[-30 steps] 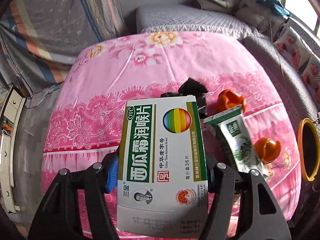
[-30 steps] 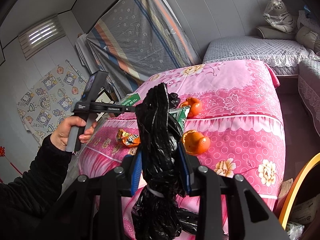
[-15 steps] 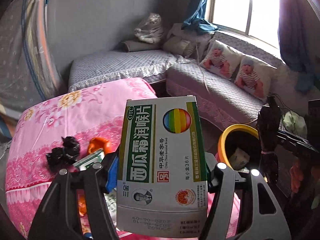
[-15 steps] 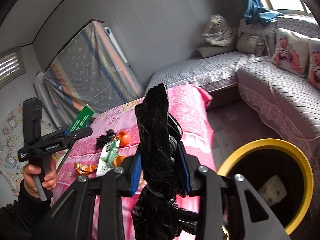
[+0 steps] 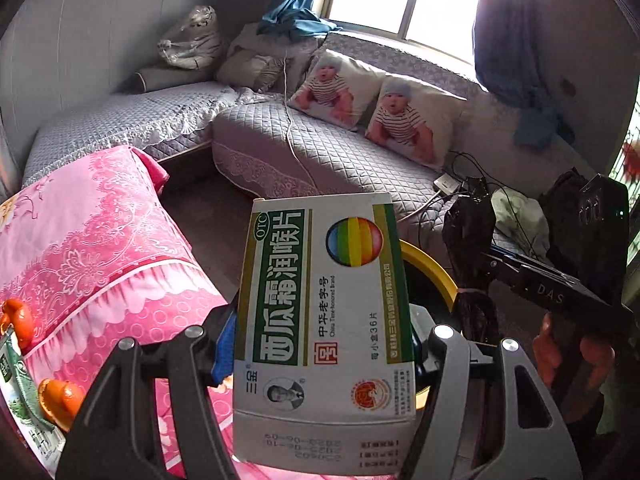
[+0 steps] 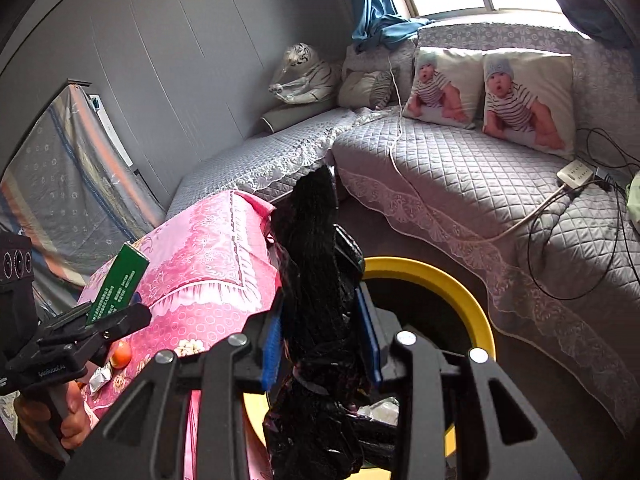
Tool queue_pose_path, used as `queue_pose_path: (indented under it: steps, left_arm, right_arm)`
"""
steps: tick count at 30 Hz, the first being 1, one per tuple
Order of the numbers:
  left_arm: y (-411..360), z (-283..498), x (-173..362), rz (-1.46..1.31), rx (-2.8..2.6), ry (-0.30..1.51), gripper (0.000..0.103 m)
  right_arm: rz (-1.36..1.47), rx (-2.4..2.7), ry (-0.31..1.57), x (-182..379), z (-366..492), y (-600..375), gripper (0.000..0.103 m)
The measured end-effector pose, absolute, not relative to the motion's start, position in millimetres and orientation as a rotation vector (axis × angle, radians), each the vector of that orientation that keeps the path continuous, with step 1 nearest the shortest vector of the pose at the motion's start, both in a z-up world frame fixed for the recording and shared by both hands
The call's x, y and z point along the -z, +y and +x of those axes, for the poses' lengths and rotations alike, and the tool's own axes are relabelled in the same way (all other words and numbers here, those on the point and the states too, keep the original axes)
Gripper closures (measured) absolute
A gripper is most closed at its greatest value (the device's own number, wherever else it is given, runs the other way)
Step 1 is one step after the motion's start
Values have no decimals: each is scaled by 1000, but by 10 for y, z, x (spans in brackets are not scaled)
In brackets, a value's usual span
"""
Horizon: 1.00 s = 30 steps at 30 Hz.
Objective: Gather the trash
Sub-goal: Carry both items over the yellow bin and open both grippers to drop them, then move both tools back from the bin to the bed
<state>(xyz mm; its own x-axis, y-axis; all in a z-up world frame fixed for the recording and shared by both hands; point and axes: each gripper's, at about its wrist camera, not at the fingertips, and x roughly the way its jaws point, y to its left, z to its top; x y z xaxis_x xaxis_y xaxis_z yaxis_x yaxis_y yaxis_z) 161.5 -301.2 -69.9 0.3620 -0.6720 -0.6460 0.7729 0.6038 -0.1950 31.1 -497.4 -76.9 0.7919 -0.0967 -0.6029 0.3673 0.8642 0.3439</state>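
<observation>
My left gripper (image 5: 320, 344) is shut on a white and green medicine box (image 5: 324, 320), held up in front of the yellow-rimmed trash bin (image 5: 432, 272). The box also shows in the right wrist view (image 6: 118, 280), left of the bin (image 6: 452, 284). My right gripper (image 6: 320, 344) is shut on a crumpled black plastic bag (image 6: 316, 264), held just above the bin's near rim. The bag also shows in the left wrist view (image 5: 468, 236). White scraps (image 6: 380, 406) lie inside the bin.
A pink flowered table (image 5: 80, 240) stands to the left with orange peels (image 5: 60, 396) and a green wrapper (image 5: 16, 376) on it. A grey quilted corner sofa (image 6: 460, 168) with baby-print pillows (image 6: 524, 96), cables and a power strip (image 6: 574, 172) lies beyond the bin.
Both grippers have swung right, away from the pink table toward the yellow bin and sofa. The bin is now directly under the right gripper. Both holds are unchanged.
</observation>
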Motion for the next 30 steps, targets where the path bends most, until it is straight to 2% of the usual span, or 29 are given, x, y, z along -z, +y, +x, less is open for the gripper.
queue_pose_path:
  steps: [9, 22, 23, 26, 30]
  left_arm:
    - [-3413, 1629, 975, 215, 900, 790, 42]
    - [-3567, 1760, 1082, 179, 878, 845, 41]
    - [-3569, 1778, 1087, 174, 871, 847, 38]
    - [-3510, 1844, 1098, 133, 835, 855, 14]
    - [-3397, 1938, 1152, 79, 810, 889, 11]
  right_arm:
    - [538, 269, 679, 1077, 451, -5110, 72]
    - [592, 323, 708, 1168, 456, -5286, 71]
    - [599, 329, 706, 1158, 443, -5289, 68]
    - [651, 364, 682, 1164, 357, -5386, 35]
    - [661, 415, 665, 1144, 235, -5458, 34]
